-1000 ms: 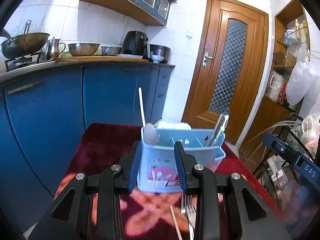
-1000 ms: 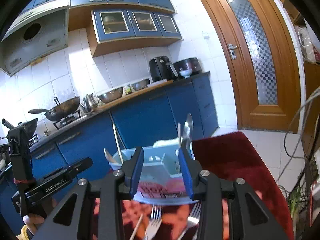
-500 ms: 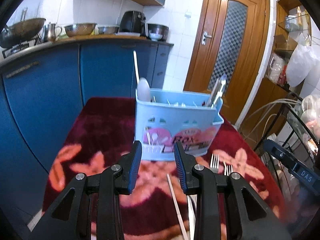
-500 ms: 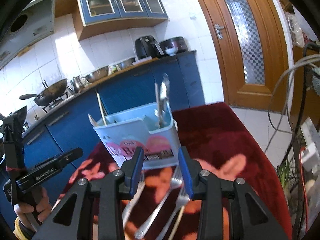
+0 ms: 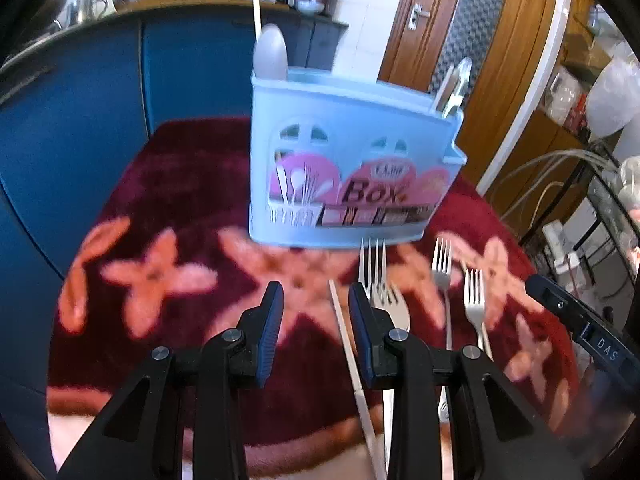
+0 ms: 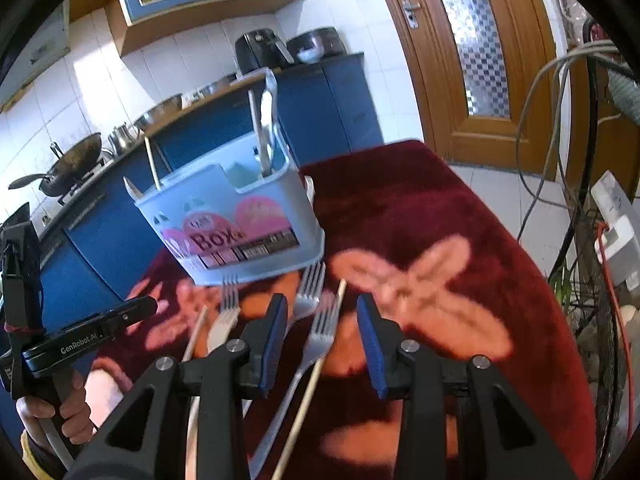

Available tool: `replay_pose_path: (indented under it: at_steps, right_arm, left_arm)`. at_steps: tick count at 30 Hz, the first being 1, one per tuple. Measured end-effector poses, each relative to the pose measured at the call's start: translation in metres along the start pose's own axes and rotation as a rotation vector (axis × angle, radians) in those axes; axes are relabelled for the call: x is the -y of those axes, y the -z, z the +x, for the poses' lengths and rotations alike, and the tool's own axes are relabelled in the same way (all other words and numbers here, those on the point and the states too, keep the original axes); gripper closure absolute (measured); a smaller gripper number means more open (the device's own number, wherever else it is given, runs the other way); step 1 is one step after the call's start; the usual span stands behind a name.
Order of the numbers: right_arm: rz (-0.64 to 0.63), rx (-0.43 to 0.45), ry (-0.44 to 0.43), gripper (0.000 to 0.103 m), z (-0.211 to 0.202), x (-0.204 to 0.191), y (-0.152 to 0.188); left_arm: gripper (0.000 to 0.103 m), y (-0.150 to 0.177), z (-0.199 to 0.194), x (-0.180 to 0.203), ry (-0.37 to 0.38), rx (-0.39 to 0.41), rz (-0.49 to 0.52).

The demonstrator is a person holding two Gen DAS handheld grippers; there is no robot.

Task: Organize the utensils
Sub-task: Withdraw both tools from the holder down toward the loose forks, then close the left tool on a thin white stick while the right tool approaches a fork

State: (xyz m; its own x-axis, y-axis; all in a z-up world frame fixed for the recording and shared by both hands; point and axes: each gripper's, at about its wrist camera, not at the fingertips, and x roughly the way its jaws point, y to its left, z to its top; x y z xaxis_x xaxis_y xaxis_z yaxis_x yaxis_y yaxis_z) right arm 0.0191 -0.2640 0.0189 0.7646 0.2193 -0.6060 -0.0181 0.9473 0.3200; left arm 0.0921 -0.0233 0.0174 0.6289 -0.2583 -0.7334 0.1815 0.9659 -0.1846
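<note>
Red floral cloth (image 5: pixel 168 168): work surface.
Blue cutlery box (image 5: pixel 344 160): upright at rear, destination; spoon, tongs inside.
Forks (image 6: pixel 320 336), chopstick (image 6: pixel 310 380): loose before box, awaiting sorting.
Right gripper (image 6: pixel 322 334): released, empty, fork and chopstick between jaws, untouched.
Left gripper (image 5: pixel 316 322): released, empty; chopstick (image 5: pixel 348 344) at its right jaw.

A utensil box (image 5: pixel 344 160) stands on the desk (image 5: pixel 168 184), cabinets (image 5: pixel 80 92) behind it. Before it lie three forks (image 5: pixel 442 268) and what seem to be chopsticks (image 6: pixel 316 368).
</note>
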Motion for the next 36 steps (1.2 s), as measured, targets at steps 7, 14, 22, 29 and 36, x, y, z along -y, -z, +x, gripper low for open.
replay_pose_path:
  at_steps: [7,14,22,29,36]
  right_arm:
    - [0.023,-0.064,0.004,0.064,0.012,0.008,0.009]
    - [0.035,-0.087,-0.001,0.064,0.015,0.011,0.014]
    - [0.036,-0.096,-0.008,0.064,0.017,0.013,0.016]
    - [0.036,-0.104,-0.008,0.064,0.019,0.014,0.016]
    - [0.016,-0.109,-0.017,0.064,0.02,0.003,0.015]
  left_arm:
    - [0.069,0.007,0.016,0.006,0.01,-0.098,0.018]
    - [0.069,0.011,0.029,0.014,0.023,-0.175,0.037]
    - [0.09,0.016,0.041,0.017,0.031,-0.233,0.045]
    - [0.1,0.014,0.039,0.017,0.069,-0.22,0.026]
    - [0.1,0.007,0.021,0.004,0.084,-0.137,-0.026]
